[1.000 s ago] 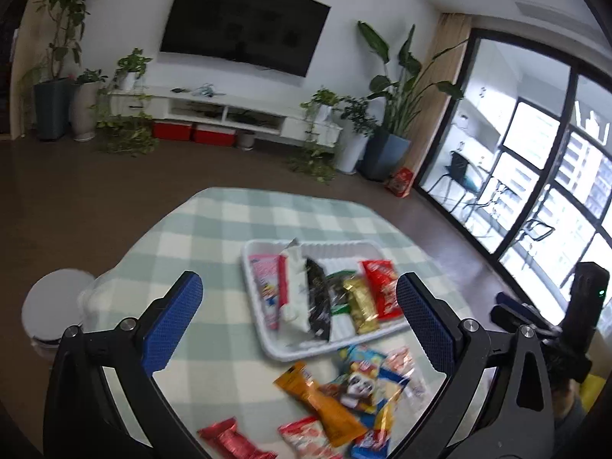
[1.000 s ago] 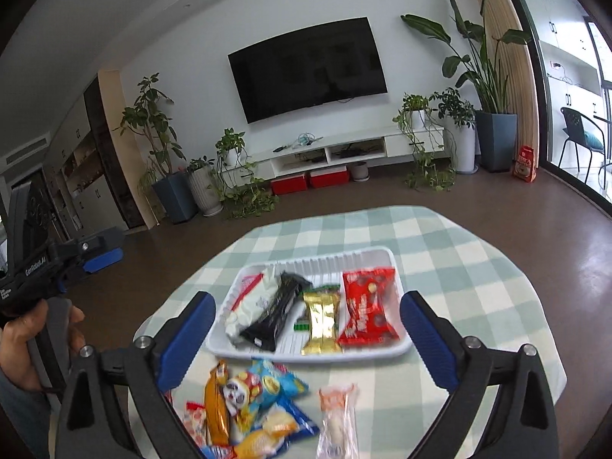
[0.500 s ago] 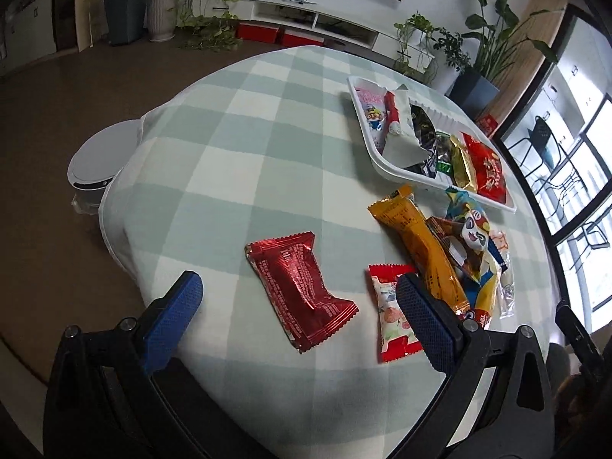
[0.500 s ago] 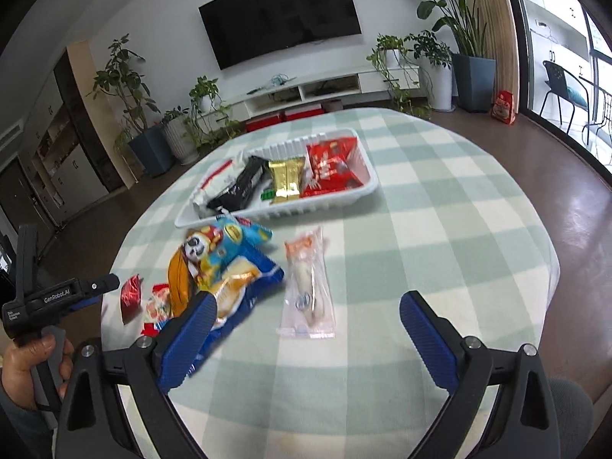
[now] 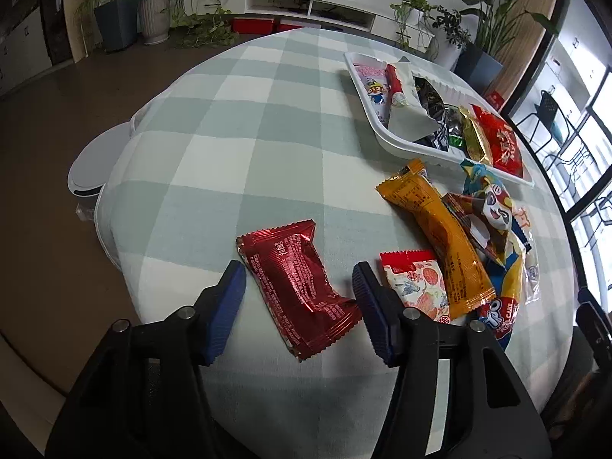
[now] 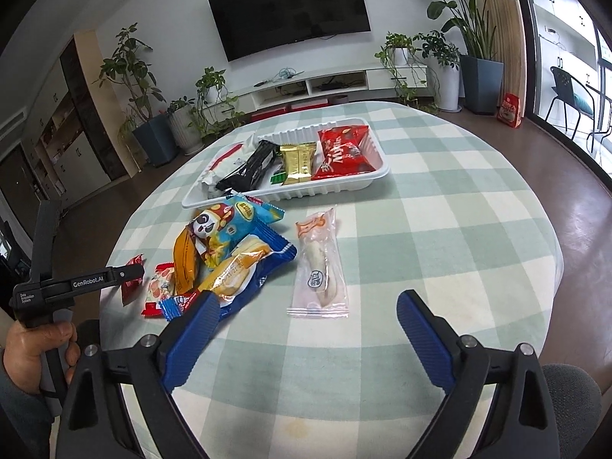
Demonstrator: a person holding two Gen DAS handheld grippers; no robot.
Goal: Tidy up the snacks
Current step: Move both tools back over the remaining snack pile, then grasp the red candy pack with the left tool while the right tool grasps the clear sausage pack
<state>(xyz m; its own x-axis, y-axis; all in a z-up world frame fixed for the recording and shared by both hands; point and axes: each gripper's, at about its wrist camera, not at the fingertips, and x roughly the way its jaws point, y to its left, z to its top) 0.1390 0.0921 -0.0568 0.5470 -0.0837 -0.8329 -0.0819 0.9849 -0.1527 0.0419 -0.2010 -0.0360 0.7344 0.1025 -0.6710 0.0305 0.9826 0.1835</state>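
A dark red snack packet (image 5: 298,283) lies near the table's front edge. My left gripper (image 5: 298,279) is open, its jaws on either side of the packet without pinching it. Beside it lie a red-and-white strawberry packet (image 5: 415,285), an orange packet (image 5: 436,229) and a panda packet (image 5: 493,214). The white tray (image 5: 386,135) holds several snacks. My right gripper (image 6: 308,310) is open and empty, just short of a clear-wrapped snack (image 6: 319,266). The tray (image 6: 290,193) and the pile of packets (image 6: 225,252) show beyond it.
The round table has a green-and-white checked cloth (image 5: 237,122). A white round bin (image 5: 95,168) stands on the floor at the left. In the right wrist view, the hand-held left gripper (image 6: 76,287) is at the left edge. Plants and a TV unit stand behind.
My left gripper has dropped to the dark red packet and narrowed around it. My right gripper has moved lower and closer to the clear-wrapped snack.
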